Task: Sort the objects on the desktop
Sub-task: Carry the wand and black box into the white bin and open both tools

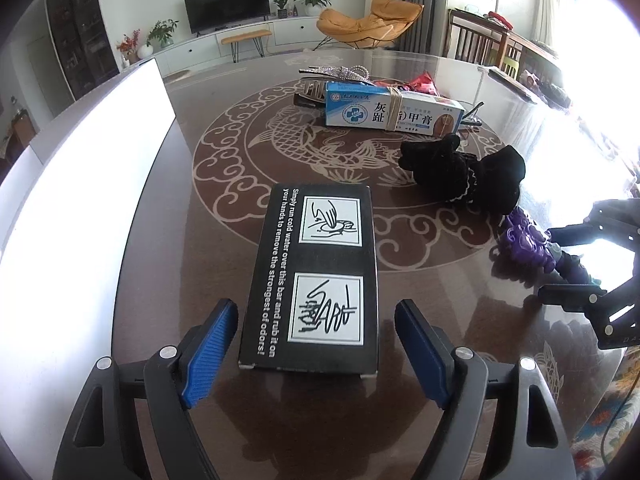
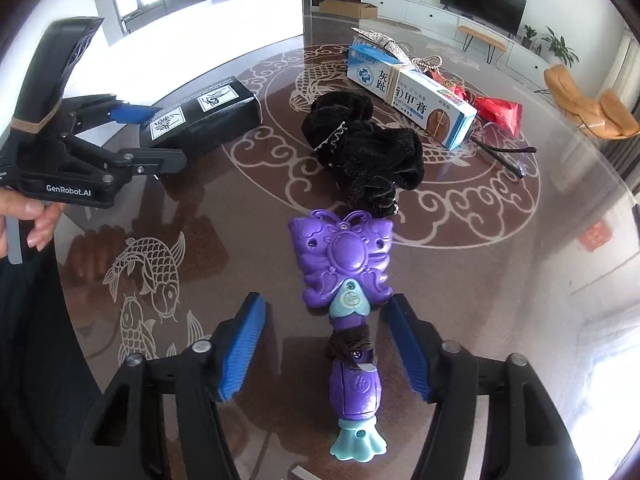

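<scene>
A bright living room lies behind a dark, glossy table (image 1: 224, 240) printed with pale fish and cloud scrolls; a television and an orange lounge chair stand at the far wall. The desktop things sit loosely across its middle, presumably waiting to be grouped. The left gripper (image 1: 316, 356) points down at a black box (image 1: 316, 276) lying flat, its near end between the 2 blue pads; the jaws stand apart with a gap on each side, so nothing is clamped. The right gripper (image 2: 324, 348) straddles the handle of a purple butterfly toy (image 2: 346, 264), whose teal foot points toward the camera; those jaws are apart too, clear of the handle on both sides. Just beyond the toy lies a black velvet scrunchie (image 2: 360, 152), touching its wings or nearly so. Farther off, a blue-and-white medicine carton (image 2: 412, 92) lies with a rubber band around it, beside a sparkly hair clip (image 1: 332, 74) and a red packet (image 2: 500, 110).
</scene>
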Demonstrator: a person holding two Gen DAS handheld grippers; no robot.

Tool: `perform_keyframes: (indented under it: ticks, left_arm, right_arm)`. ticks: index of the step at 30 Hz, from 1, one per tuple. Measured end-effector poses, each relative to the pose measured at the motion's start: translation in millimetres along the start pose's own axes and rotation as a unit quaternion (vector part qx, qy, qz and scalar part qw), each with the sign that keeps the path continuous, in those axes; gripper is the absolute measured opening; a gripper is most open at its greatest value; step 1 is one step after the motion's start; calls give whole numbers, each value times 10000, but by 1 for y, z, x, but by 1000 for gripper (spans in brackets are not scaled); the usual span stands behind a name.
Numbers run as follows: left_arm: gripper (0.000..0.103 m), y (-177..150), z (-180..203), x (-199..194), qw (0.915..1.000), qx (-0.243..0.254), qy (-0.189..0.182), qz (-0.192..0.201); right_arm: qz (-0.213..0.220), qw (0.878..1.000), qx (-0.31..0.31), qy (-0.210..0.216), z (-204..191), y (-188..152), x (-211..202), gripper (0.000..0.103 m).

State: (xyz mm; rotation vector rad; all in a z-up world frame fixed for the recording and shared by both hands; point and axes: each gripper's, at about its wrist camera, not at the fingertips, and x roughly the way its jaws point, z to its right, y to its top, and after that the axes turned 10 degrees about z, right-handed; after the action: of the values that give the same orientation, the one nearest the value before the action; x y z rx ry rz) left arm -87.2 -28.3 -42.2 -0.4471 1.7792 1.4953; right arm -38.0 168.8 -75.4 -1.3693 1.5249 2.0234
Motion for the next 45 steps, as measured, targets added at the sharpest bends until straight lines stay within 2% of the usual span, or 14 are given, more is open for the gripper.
perform_keyframes:
  ticks: [2,5,10,15,20,25,29,33,34,36,37,38,42,45]
  left_arm:
    - [58,3,3,7,9999,90,143,-19]
    - [57,1,4,0,9998,41,164,125]
    - [57,-7,-18,-45,9966,-545,135,602]
    - [57,2,-70,-118,9840,-1266,266,1224]
    - [57,0,-154,-164,9713,-1657,1087,1312]
    - [57,-32,-252,-174,9502,-2325,1890,859]
    - [57,-61,-303,-161,9362,-2724,2187,396]
    - [59,-84,-318,-146,9284,-2995,2193,196]
    - [59,-88,-320,-144,9266,-3033,2218,173]
    - [61,-88,-317,-141,9279,-2954,2263,221]
    - [64,-87,-314,-141,9285,-2900,2305,267]
    - [68,-86,-310,-145,9283,-2850,2363,343]
    - [69,-68,-281,-163,9312,-2622,2406,797]
    - [70,-45,-238,-173,9390,-2446,2096,1203]
  right_arm:
    - [-108,9998,134,-32,7,3,-1,22]
    - [1,9995,322,35,14,1,-13,21]
    - [499,9973,526,85,16,10,-50,21]
    - [997,9940,290,340,-9,70,-69,21]
    - [1482,9833,-125,1048,-80,160,-64,21]
    - [1609,9642,-343,2080,-189,228,-38,21]
    - [1064,9569,-643,2626,-275,248,15,21]
    - [338,9574,-1100,2647,-329,235,71,22]
    - [234,9578,-1177,2611,-335,231,81,24]
    - [95,9605,-1142,2534,-336,227,96,38]
    - [124,9626,-1047,2497,-332,227,99,53]
    - [233,9640,-912,2487,-326,227,98,61]
    - [927,9634,-376,2487,-277,227,68,65]
    - [1672,9636,-135,2081,-226,208,34,89]
